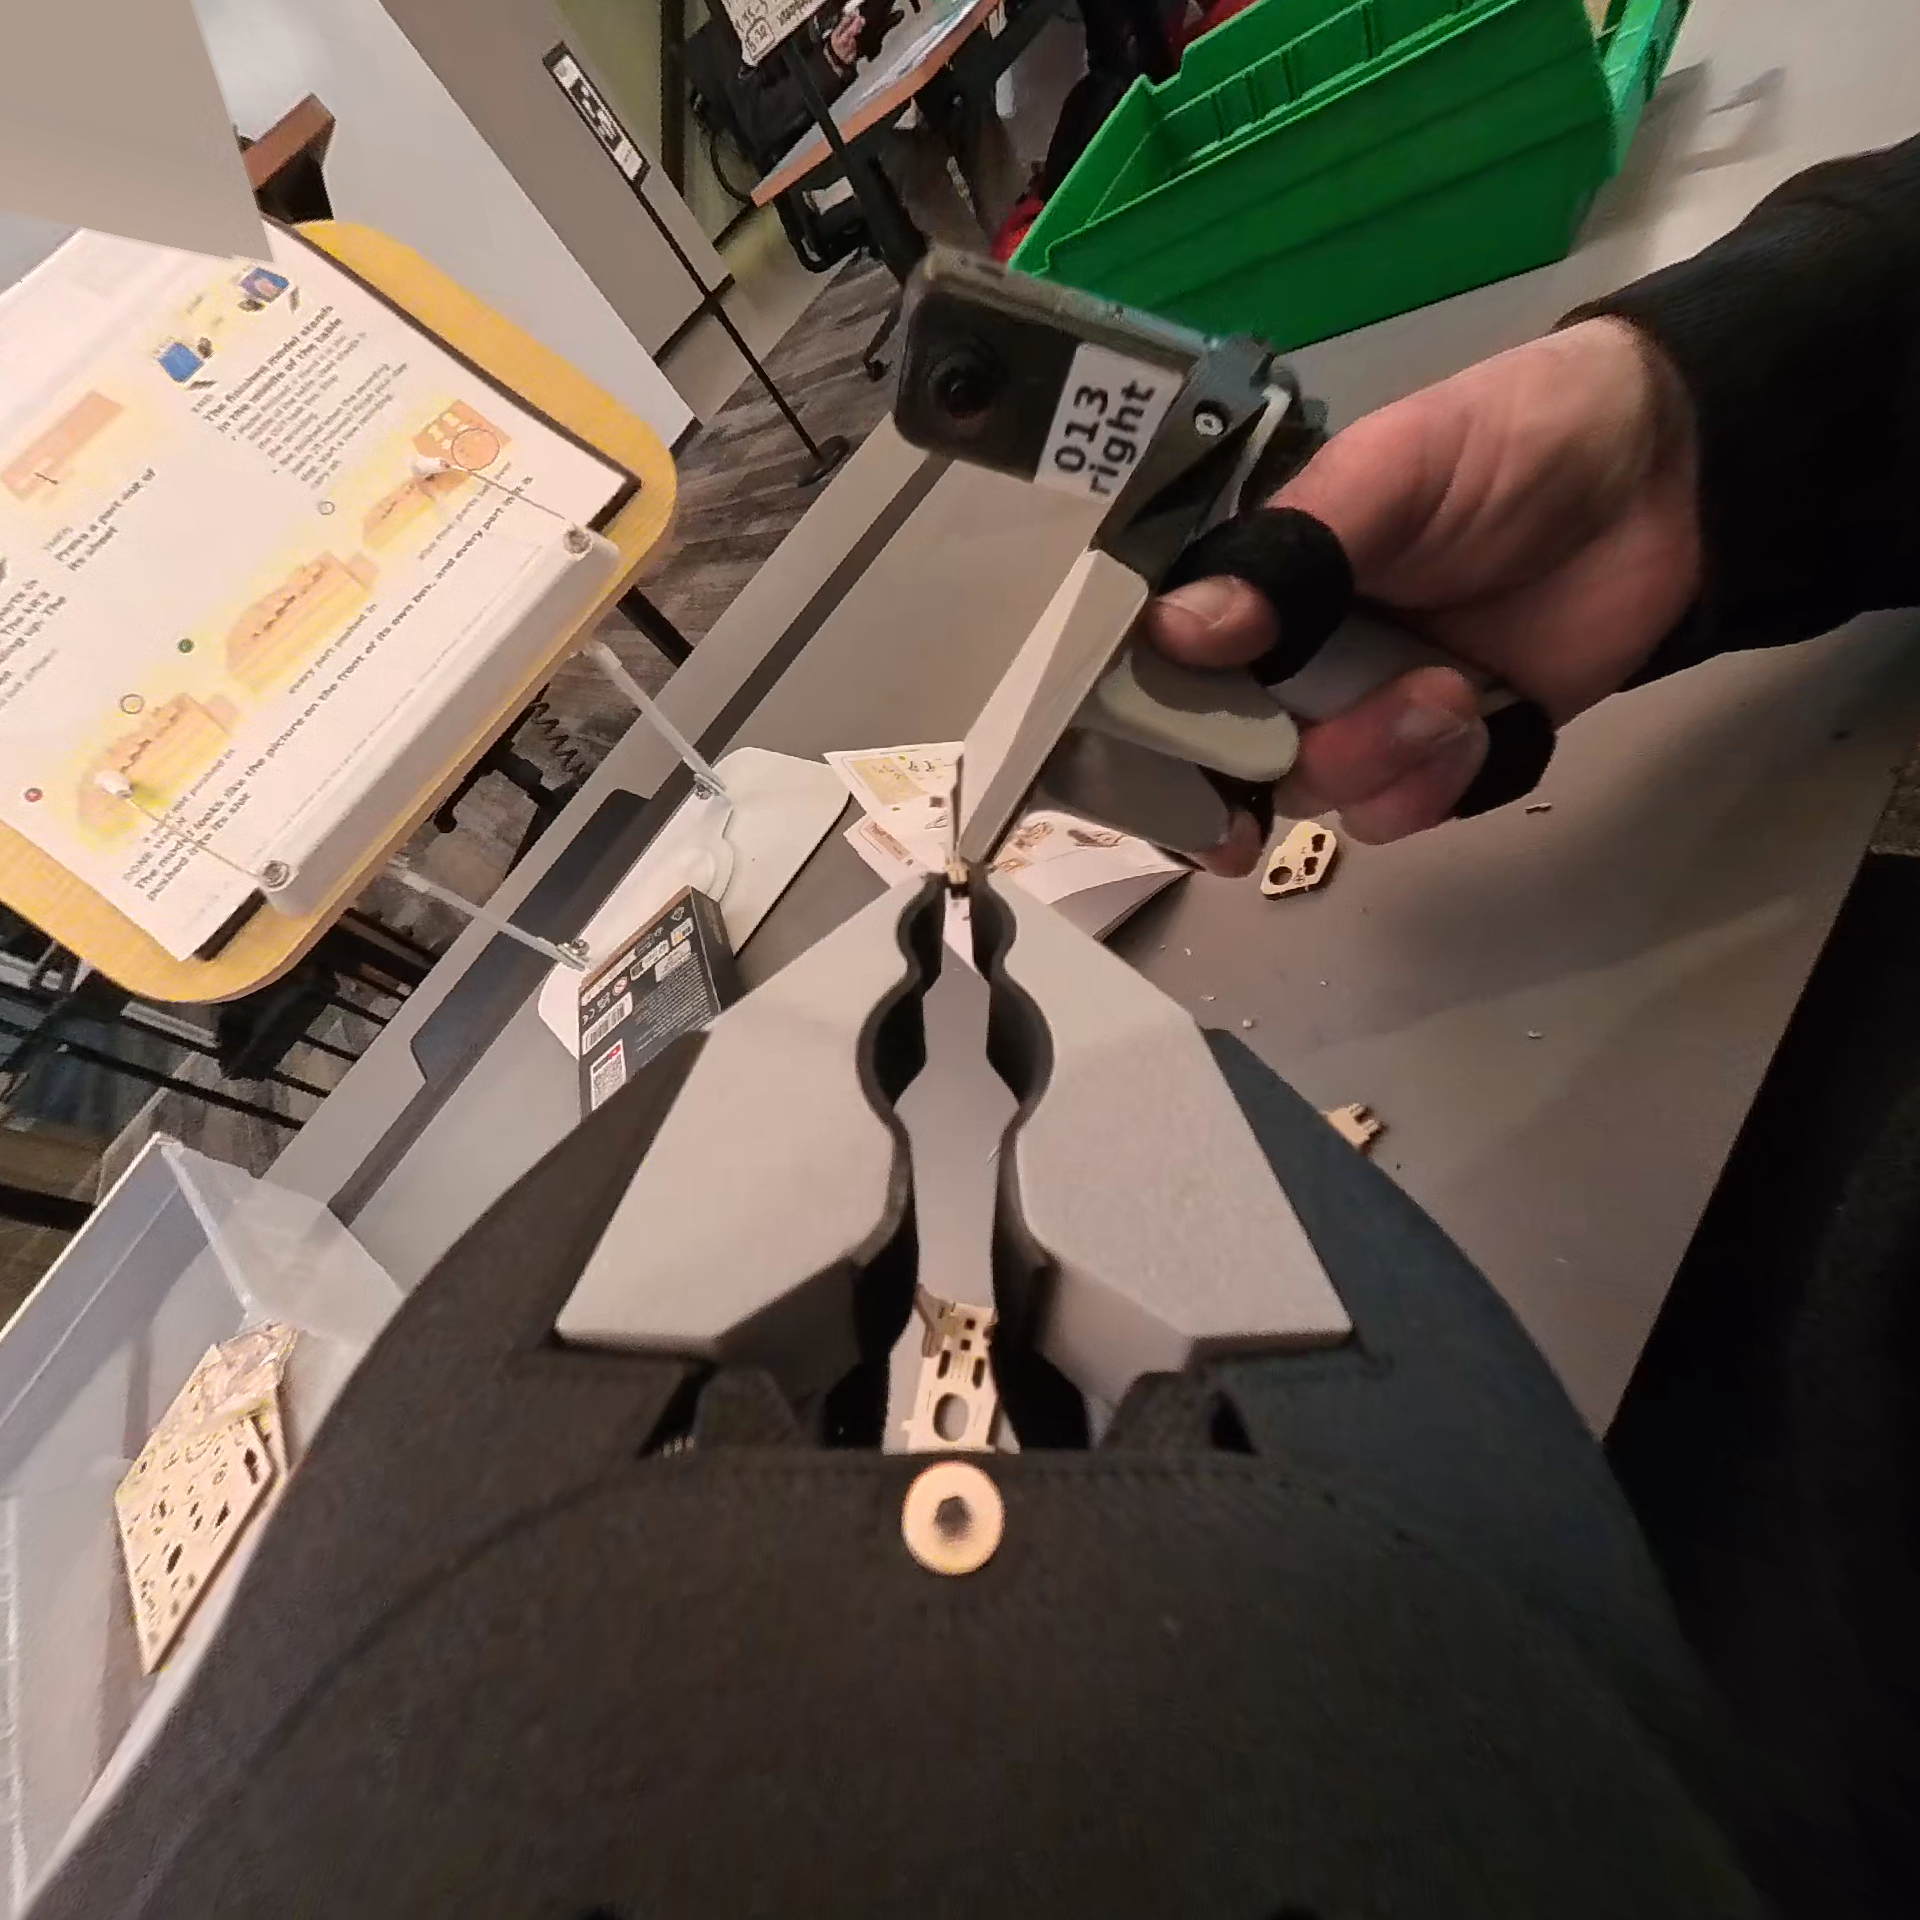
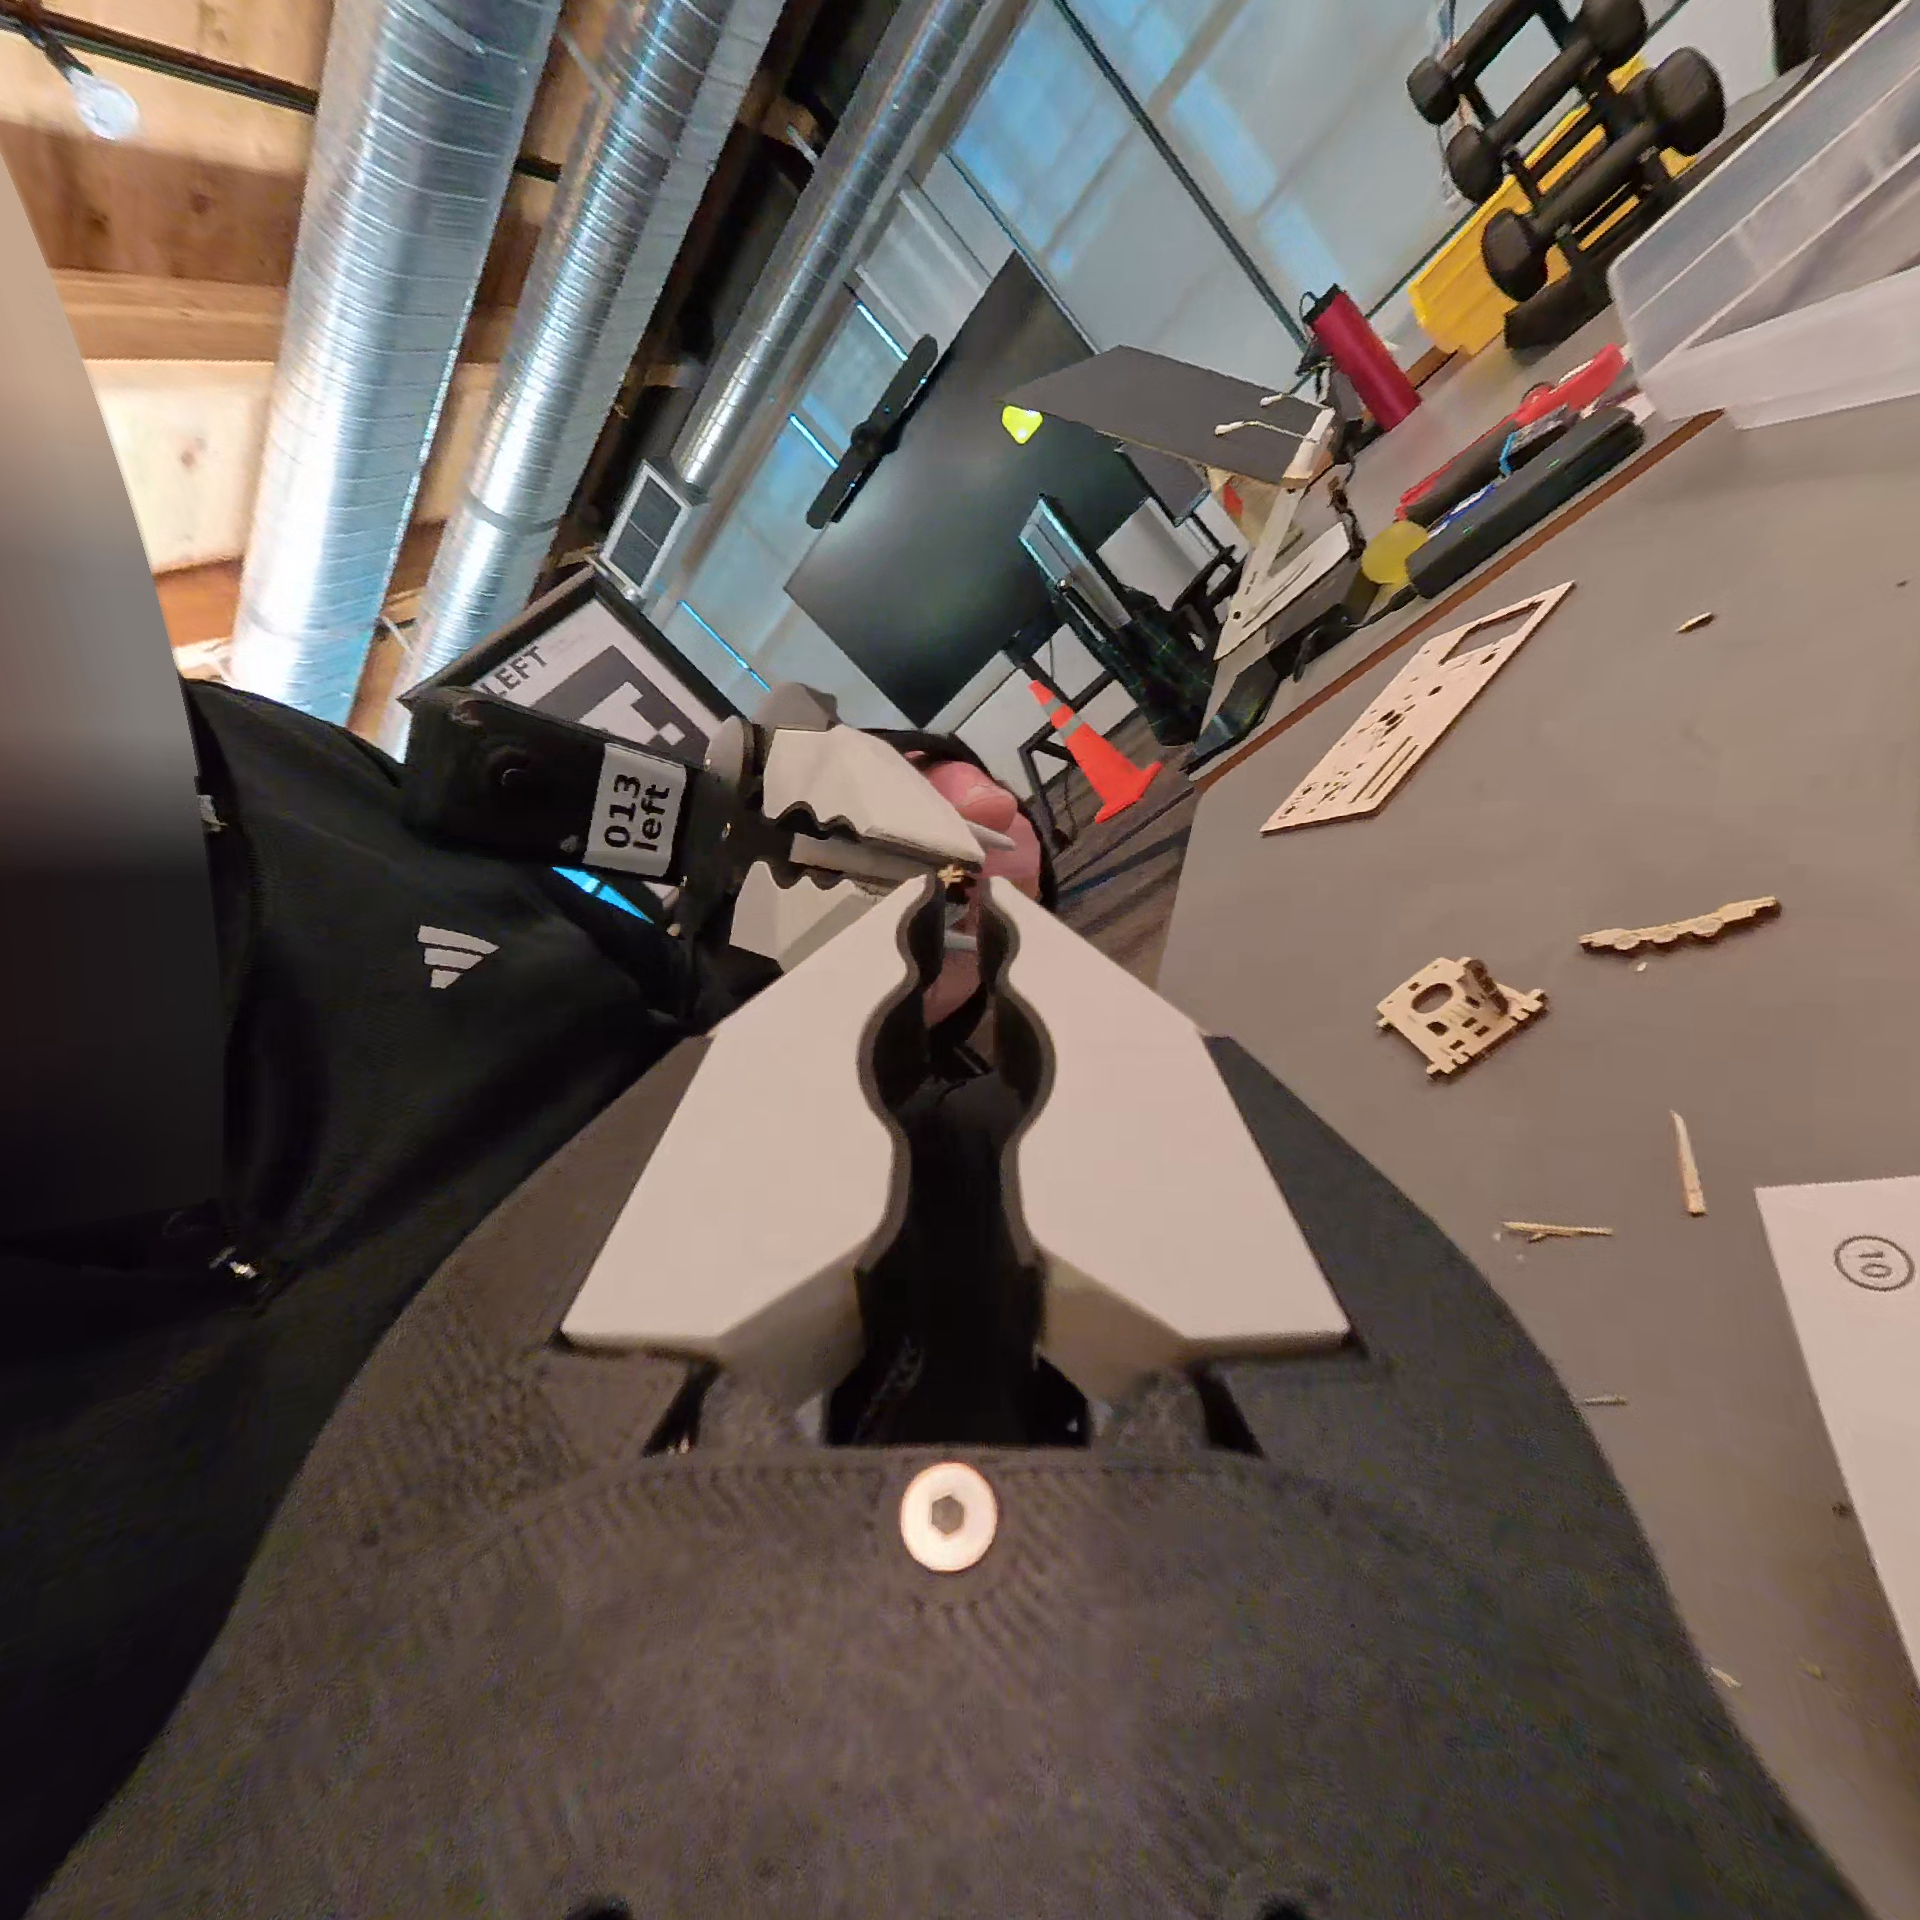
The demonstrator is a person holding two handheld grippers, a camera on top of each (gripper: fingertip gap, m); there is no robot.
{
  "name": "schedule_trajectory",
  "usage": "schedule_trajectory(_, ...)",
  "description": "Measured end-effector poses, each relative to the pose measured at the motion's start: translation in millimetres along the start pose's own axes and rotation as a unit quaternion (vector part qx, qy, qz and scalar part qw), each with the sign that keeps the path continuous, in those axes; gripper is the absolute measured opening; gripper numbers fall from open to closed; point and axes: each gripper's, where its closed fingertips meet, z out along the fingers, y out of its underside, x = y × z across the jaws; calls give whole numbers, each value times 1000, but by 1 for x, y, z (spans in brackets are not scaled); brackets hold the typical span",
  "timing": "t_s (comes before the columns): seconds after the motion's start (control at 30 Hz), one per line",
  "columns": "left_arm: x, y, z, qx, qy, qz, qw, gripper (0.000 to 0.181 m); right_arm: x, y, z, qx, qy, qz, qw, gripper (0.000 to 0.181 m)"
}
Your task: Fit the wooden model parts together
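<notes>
My left gripper (image 1: 954, 885) and right gripper (image 2: 951, 885) meet tip to tip above the grey table. A tiny wooden part (image 1: 955, 875) sits pinched where the tips touch; it also shows in the right wrist view (image 2: 950, 879). Both pairs of jaws are closed at the tips. I cannot tell whether it is one piece or two joined. The right gripper (image 1: 961, 847) comes in from the upper right, held by a hand (image 1: 1455, 582). The left gripper (image 2: 971, 860) comes in from the left. A partly built wooden sub-assembly (image 2: 1460, 1013) lies on the table.
A punched wooden sheet (image 2: 1423, 717), a wooden strip (image 2: 1678, 925) and a stick (image 2: 1688, 1164) lie on the table. A holed wooden part (image 1: 1297, 857), a booklet (image 1: 1081, 857) and a black box (image 1: 649, 997) lie ahead. An instruction stand (image 1: 312, 540), green bin (image 1: 1351, 177) and clear tray (image 1: 125, 1299) surround the work spot. Both grippers' tips are close together, under 4 cm apart. Both grippers' tips are roughly 15 cm from the partly built wooden sub-assembly (image 2: 1460, 1013). Look for it in the left wrist view (image 1: 961, 1367) too.
</notes>
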Motion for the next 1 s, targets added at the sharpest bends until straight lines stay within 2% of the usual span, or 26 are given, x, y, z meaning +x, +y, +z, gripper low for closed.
schedule_trajectory(0.17, 5, -2, -3, 11, 32, -6, 999, 2, -4, 2, 0, 1, -42, 30, 999, 0)
schedule_trajectory(0.43, 14, -6, -9, 16, 72, 8, 997, 2, -13, 10, -1, -34, -95, 57, 993, 0)
schedule_trajectory(0.57, 9, -2, -8, 11, 64, -6, 998, 5, -11, 8, 1, -32, -65, 15, 997, 0)
schedule_trajectory(0.73, 8, 8, -8, -5, 76, -43, 996, 6, -7, 1, -2, -28, 5, -84, 996, 0)
schedule_trajectory(0.83, 5, 10, -8, -3, 82, -75, 994, 7, -1, 1, -4, -36, 54, -151, 986, 0)
schedule_trajectory(1.0, 7, 10, -5, 7, 100, -146, 984, 7, -3, -1, -2, -24, 89, -235, 968, 0)
